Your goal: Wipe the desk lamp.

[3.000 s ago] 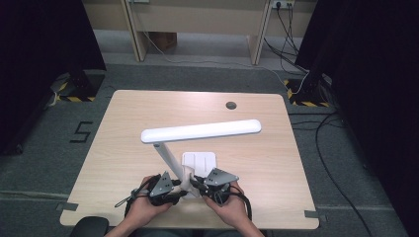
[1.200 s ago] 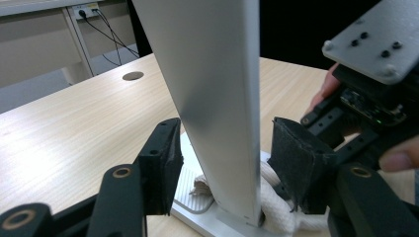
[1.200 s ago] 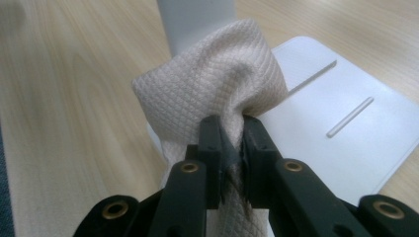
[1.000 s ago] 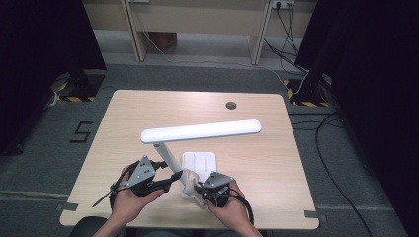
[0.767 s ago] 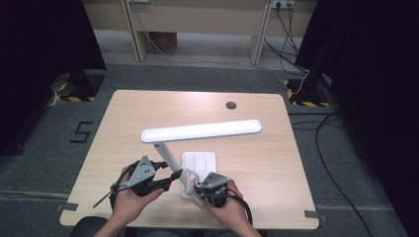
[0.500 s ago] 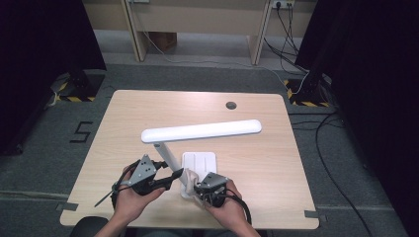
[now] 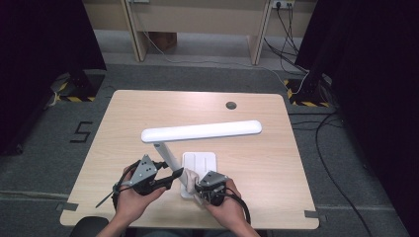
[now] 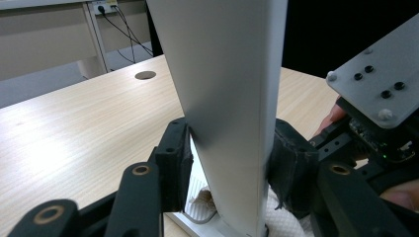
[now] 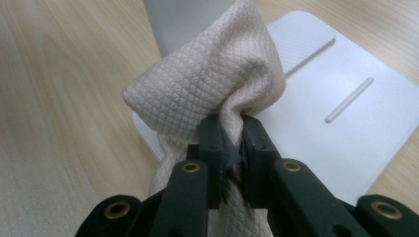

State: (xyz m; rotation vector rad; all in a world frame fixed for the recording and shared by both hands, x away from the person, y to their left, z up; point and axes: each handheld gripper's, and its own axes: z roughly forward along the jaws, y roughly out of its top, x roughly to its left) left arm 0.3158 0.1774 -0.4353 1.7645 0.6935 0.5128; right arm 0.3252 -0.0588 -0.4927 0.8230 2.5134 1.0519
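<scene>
Lamp (image 7: pixel 200 132) stands on the near half of the desk (image 7: pixel 113 128), its long white head bar lying nearly level and running left to right across the high view, the right end a touch farther from the person. Its stem (image 8: pixel 225 98) leans up from the flat white base (image 7: pixel 200 162) toward the left end of the bar. The base is a rounded rectangle with a ribbed strip and one thin groove on top.

The left hand-held gripper (image 7: pixel 170 177) is clamped on the stem just above the base: in its own view both black jaws press against the stem's two sides. The right hand-held gripper (image 9: pixel 231 136) is pinched shut on a fold of cream cloth (image 9: pixel 207 79) with a fine diamond weave, and the cloth bunches up against the foot of the stem at the near left corner of the base.

Three seconds ago both grippers sat close together at the base. Since then the left one has moved out to the left and taken the stem from that side. The lamp itself has not shifted.
</scene>
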